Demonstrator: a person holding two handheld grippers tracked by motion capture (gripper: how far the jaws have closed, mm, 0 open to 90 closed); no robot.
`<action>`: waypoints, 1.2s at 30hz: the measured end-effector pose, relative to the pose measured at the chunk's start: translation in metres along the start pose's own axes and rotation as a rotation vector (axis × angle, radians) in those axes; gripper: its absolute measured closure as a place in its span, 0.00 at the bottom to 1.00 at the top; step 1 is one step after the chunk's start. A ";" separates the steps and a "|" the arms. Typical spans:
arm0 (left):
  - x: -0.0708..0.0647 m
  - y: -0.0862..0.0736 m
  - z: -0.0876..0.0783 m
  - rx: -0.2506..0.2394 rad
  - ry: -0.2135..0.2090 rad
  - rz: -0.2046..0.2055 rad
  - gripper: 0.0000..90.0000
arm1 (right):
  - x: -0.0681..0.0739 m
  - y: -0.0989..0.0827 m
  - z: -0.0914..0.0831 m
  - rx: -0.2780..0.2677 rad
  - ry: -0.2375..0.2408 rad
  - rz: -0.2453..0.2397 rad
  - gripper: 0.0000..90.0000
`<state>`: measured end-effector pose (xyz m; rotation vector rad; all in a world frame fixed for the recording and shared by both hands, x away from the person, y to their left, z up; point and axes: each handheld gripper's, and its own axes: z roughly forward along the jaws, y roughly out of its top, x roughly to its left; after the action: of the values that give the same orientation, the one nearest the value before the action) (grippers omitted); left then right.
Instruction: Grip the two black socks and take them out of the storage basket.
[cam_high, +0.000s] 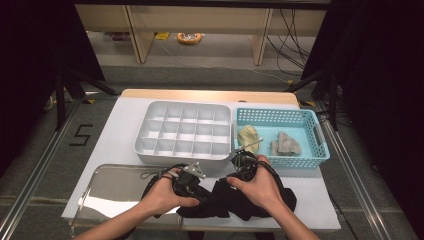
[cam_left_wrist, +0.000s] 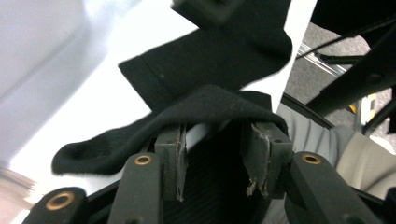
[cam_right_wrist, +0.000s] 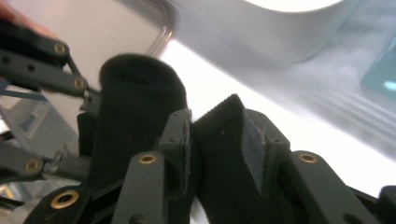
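Black socks (cam_high: 225, 202) lie bunched at the table's near edge, under both hands. My left gripper (cam_high: 200, 189) points right into them. In the left gripper view its jaws (cam_left_wrist: 215, 140) stand apart, and a black sock (cam_left_wrist: 205, 105) is draped over both tips like a stretched opening; another black sock (cam_left_wrist: 219, 56) lies flat beyond. My right gripper (cam_high: 232, 180) faces it from the right. Its jaws (cam_right_wrist: 217, 135) stand apart with a ribbed black cuff (cam_right_wrist: 219, 158) between them. A rolled black sock end (cam_right_wrist: 135, 93) sits against the outside of its left finger.
A white compartment organizer (cam_high: 182, 132) stands behind the hands. To its right is a teal basket (cam_high: 320, 145) holding a beige sock (cam_high: 248, 135) and a grey one (cam_high: 286, 145). A shiny metal tray (cam_high: 115, 187) lies at the near left.
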<state>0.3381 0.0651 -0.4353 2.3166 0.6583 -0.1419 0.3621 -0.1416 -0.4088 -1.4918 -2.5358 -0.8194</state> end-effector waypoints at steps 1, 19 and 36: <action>0.000 0.001 -0.001 -0.007 0.002 0.002 0.67 | -0.003 -0.001 -0.001 -0.008 0.019 -0.005 0.69; 0.005 0.020 0.009 -0.049 0.031 -0.014 0.67 | -0.026 -0.027 -0.021 -0.050 -0.005 0.058 0.66; -0.008 0.039 0.008 -0.031 0.019 0.009 0.64 | -0.047 -0.034 -0.033 -0.104 -0.040 0.097 0.65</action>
<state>0.3512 0.0324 -0.4154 2.2936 0.6548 -0.1055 0.3517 -0.2076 -0.4106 -1.6636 -2.4605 -0.9289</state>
